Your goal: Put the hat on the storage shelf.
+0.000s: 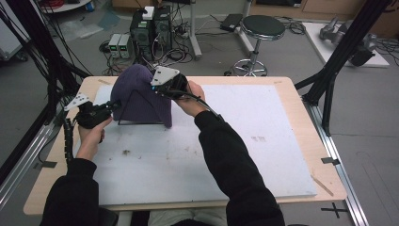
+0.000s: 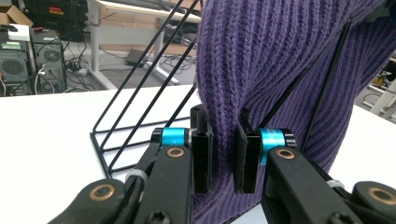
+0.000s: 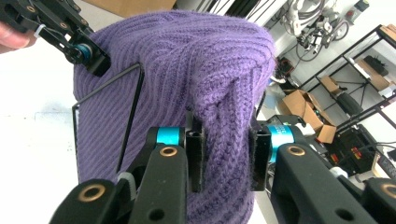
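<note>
White-topped table (image 1: 263, 141), purple ribbed knit hat (image 1: 141, 96) draped over black wire stand (image 2: 135, 116) near far left corner, left gripper (image 2: 223, 154) and right gripper (image 3: 228, 156) both clamped on its fabric.

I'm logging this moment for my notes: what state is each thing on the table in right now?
Purple knit hat: draped over the wire stand, pinched on two sides.
Wire stand: upright on the white table, partly covered by the hat.
Left tongs: shut on a fold of the hat's lower edge.
Right tongs: shut on a fold of the hat.
</note>
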### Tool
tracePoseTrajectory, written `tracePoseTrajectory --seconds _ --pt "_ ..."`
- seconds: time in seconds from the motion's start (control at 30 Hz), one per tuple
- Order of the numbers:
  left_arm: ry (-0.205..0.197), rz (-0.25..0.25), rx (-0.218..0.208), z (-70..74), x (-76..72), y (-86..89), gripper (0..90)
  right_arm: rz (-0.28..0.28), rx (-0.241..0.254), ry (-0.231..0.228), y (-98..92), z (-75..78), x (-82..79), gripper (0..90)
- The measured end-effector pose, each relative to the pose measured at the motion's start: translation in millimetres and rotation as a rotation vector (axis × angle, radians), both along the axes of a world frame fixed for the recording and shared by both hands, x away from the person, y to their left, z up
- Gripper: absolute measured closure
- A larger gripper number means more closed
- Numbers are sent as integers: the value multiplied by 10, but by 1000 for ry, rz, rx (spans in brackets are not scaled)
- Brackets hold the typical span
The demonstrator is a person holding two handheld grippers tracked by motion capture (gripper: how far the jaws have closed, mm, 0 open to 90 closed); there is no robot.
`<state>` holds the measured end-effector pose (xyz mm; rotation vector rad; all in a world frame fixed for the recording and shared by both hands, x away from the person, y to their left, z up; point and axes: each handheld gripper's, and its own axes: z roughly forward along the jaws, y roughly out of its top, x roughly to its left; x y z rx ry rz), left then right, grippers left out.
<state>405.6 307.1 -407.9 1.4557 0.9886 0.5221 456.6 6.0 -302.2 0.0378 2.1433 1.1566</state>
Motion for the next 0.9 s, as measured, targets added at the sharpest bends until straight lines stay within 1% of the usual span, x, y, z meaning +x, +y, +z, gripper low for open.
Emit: tracePoseTrajectory --seconds 0.1,0.23,0.27,0.33,0.37,0.4,0.43,0.47,0.5,0.53,0.57,0.6,0.63,0.67,0.7,0.73,0.77,0.83,0.9 --pt "2 -3 -2 -2 -1 4 794 8 8 -1 9 11 -16 737" --pt "4 -3 0 1 -7 9 794 13 -6 -10 10 17 -26 740" --pt "2 -4 6 2 -5 13 794 10 -7 -2 8 16 -28 739" --pt "4 -5 0 1 -4 11 779 5 -10 -1 3 15 -22 727" --pt "8 -6 -8 -1 -2 15 748 1 -7 -3 3 17 -20 676" --pt "16 -4 -26 -4 -1 18 712 -8 3 1 3 17 -23 610" --pt "21 -8 -50 -6 1 27 712 -8 3 1 3 17 -23 610" --pt "25 -9 -66 -7 1 43 644 -15 19 1 0 26 -25 555" --pt "25 -10 -84 -8 0 57 609 -14 20 -5 -1 29 -23 533" --pt "26 -9 -98 -6 -2 72 609 -14 20 -5 -1 29 -23 533" --pt "26 -4 -111 -3 -4 85 516 -21 26 1 0 26 -27 448" --pt "25 -1 -119 1 -7 94 516 -21 26 1 0 26 -27 448" --pt "23 -2 -124 3 -12 100 439 -31 40 7 -5 32 -24 373" --pt "23 -5 -125 6 -16 99 416 -38 46 15 -10 36 -26 342" --pt "23 -7 -121 9 -21 95 416 -38 46 15 -10 36 -26 342" --pt "20 -7 -117 13 -24 88 400 -39 56 17 -13 41 -26 327" --pt "21 -6 -114 18 -27 80 358 -30 65 33 -26 58 -29 299" --pt "18 -8 -114 27 -30 60 344 -19 69 36 -34 70 -34 293" --pt "19 -2 -103 34 -31 42 330 -12 68 35 -42 80 -32 283"
